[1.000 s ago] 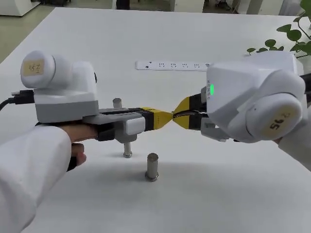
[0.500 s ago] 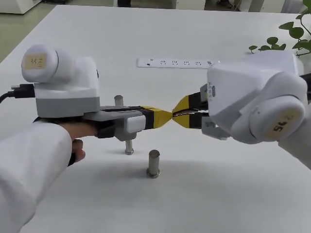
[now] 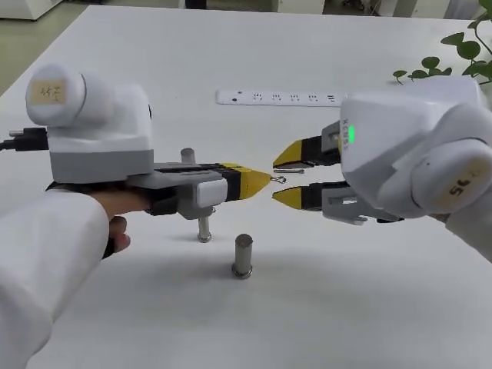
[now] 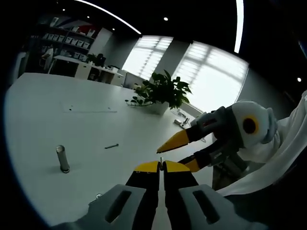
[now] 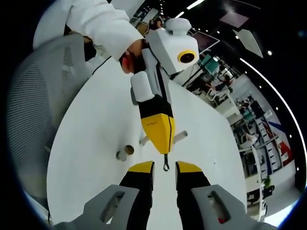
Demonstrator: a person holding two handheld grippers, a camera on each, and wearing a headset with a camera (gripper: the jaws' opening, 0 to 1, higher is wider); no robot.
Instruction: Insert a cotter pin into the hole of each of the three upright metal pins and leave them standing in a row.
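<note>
While the left gripper (image 3: 264,181) is clamped shut on one cotter pin (image 3: 278,180), the right gripper (image 3: 274,181) faces it tip to tip with its jaws spread, gripping nothing. Two cotter pins are visible. The held one runs level along the left jaws, with its looped end pointing into the right gripper's gap. A second cotter pin (image 3: 289,171) lies flat on the table (image 3: 154,61) just behind the tips. Three metal pins stand upright: a far metal pin (image 3: 187,157) behind the left gripper, a middle metal pin (image 3: 204,230) under it, and a near metal pin (image 3: 243,256) below the tips.
</note>
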